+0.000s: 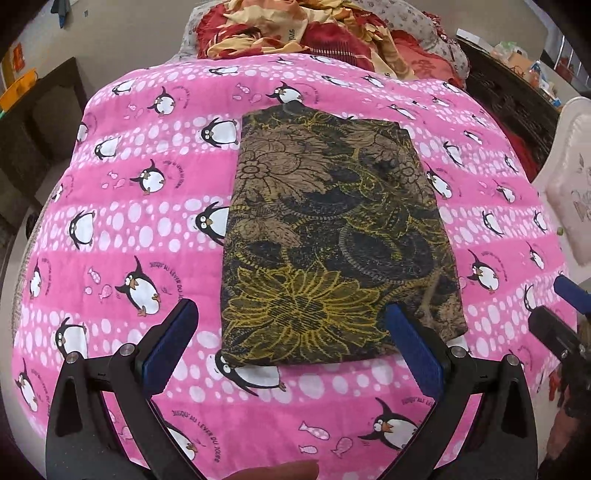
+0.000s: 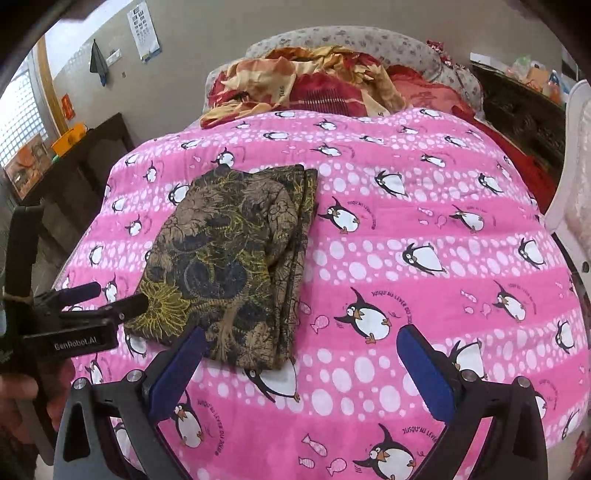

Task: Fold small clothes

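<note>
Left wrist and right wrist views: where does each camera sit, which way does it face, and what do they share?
Left wrist: sits behind the open left gripper, facing forward over the folded floral cloth on the pink penguin blanket; the right gripper pokes in at the right edge.
Right wrist: sits behind the open right gripper, further right, facing the same way; the left gripper and a hand show at left.
Shared: cloth, blanket, and the red-and-orange bedding pile beyond.
</note>
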